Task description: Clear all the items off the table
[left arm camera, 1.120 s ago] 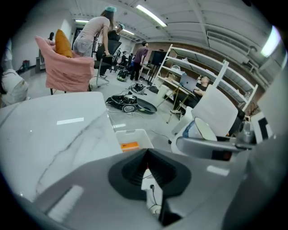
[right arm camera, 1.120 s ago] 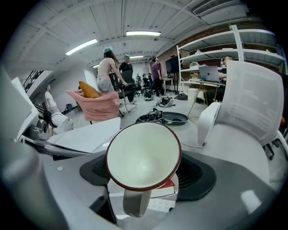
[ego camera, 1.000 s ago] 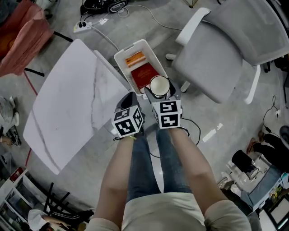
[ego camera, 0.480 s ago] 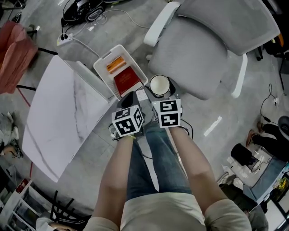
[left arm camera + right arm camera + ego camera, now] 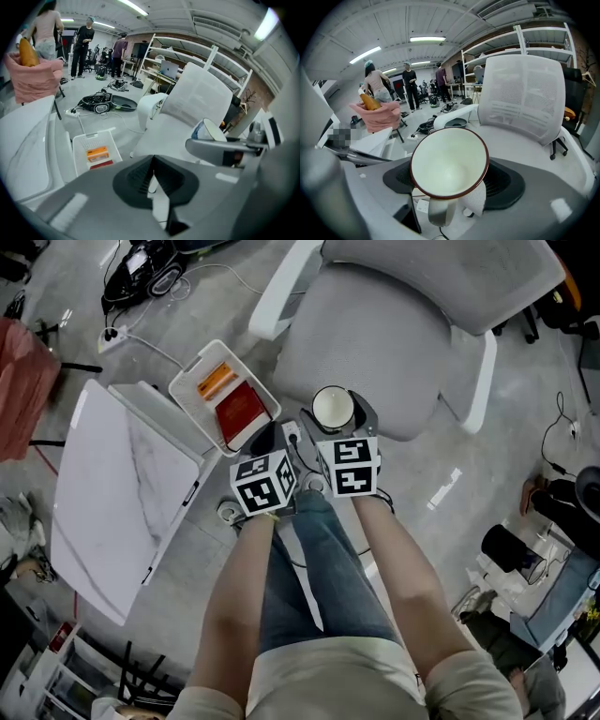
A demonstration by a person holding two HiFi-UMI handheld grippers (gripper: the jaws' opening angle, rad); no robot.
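My right gripper (image 5: 335, 423) is shut on a white cup with a dark red rim (image 5: 332, 410), held over the front edge of a grey office chair's seat (image 5: 375, 343). In the right gripper view the cup (image 5: 449, 164) fills the space between the jaws, its mouth facing the camera. My left gripper (image 5: 267, 442) is shut with nothing in it, just left of the right one; in the left gripper view its jaws (image 5: 152, 180) meet. A white basket (image 5: 200, 409) on the floor holds a red book (image 5: 242, 412) and an orange box (image 5: 216, 381). The white marble table (image 5: 112, 493) lies at the left, bare.
The grey chair has white armrests (image 5: 281, 287). A power strip (image 5: 110, 334) and cables lie on the floor at upper left. A pink-covered chair (image 5: 33, 75) and several people stand farther off in the left gripper view. The person's legs (image 5: 319, 559) fill the middle.
Both grippers and the cup have travelled away from the basket toward the chair. In the head view the basket and table have slid left and the chair has come to the centre.
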